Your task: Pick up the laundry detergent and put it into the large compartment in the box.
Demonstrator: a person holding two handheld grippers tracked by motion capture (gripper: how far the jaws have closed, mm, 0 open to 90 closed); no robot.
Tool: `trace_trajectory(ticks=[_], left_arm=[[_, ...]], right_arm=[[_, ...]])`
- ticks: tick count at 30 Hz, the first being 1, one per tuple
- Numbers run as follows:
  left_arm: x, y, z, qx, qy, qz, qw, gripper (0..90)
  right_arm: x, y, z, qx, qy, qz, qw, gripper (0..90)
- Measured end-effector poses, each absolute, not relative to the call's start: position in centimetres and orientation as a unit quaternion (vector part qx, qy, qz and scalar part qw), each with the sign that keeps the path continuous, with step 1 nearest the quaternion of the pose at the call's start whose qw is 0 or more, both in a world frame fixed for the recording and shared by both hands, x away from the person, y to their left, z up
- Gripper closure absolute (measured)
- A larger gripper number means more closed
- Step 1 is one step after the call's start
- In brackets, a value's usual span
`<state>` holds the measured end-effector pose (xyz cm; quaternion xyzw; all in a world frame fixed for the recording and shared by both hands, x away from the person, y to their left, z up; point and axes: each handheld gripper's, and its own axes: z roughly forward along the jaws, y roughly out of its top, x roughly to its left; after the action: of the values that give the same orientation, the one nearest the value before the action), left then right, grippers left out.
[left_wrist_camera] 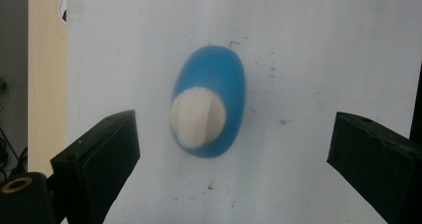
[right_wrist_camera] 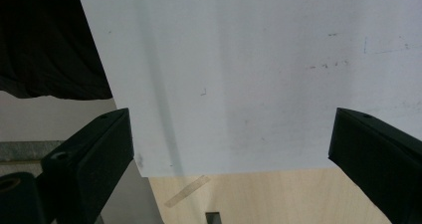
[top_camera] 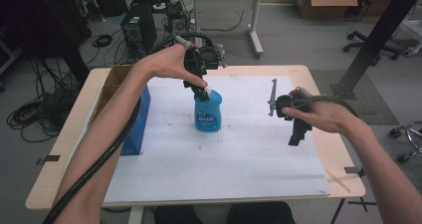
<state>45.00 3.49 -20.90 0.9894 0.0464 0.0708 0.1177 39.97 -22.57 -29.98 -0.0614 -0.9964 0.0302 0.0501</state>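
A blue bottle (top_camera: pixel 208 112) with a white cap (top_camera: pixel 207 91) is standing upright on the white sheet (top_camera: pixel 239 149) that is covering most of the wooden table (top_camera: pixel 64 149), slightly left of the sheet's centre. A printed label is facing the person, its text too small to read.

The left gripper (top_camera: pixel 199 83) is hanging directly above the bottle, pointing down at it, with the left hand (top_camera: pixel 171 60) wrapping its body. In the left gripper view its 2 black jaws are standing wide apart, 1 on each side of the bottle (left_wrist_camera: pixel 209 100), and are gripping nothing; the cap (left_wrist_camera: pixel 197 117) is showing from above between them, clear of both jaws. From the high view the jaw tips are sitting at cap height; whether either is touching the cap cannot be told there.

The right gripper (top_camera: pixel 297 132) is hovering over the right part of the sheet, well apart from the bottle, held in the right hand (top_camera: pixel 321 115). In the right gripper view its jaws are likewise spread wide and empty, looking down on the sheet's edge (right_wrist_camera: pixel 234 172), bare table wood (right_wrist_camera: pixel 268 199) and a strip of tape (right_wrist_camera: pixel 187 190).

A blue box (top_camera: pixel 135 127) is standing at the sheet's left edge, beside a brown cardboard box (top_camera: pixel 110 84).
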Motion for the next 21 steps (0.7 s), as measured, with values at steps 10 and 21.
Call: trace_trajectory(ticks=[10, 21], left_arm=[[46.3, 4.3, -22.4, 0.989, 0.051, 0.07, 0.123, 6.4], [46.8, 3.8, -23.4, 0.989, 0.041, 0.068, 0.122, 6.5]], right_arm=[[40.1, -22.1, -30.4, -0.056, -0.997, 0.031, 0.053, 3.7], [40.1, -22.0, -30.4, -0.055, -0.997, 0.029, 0.048, 3.6]])
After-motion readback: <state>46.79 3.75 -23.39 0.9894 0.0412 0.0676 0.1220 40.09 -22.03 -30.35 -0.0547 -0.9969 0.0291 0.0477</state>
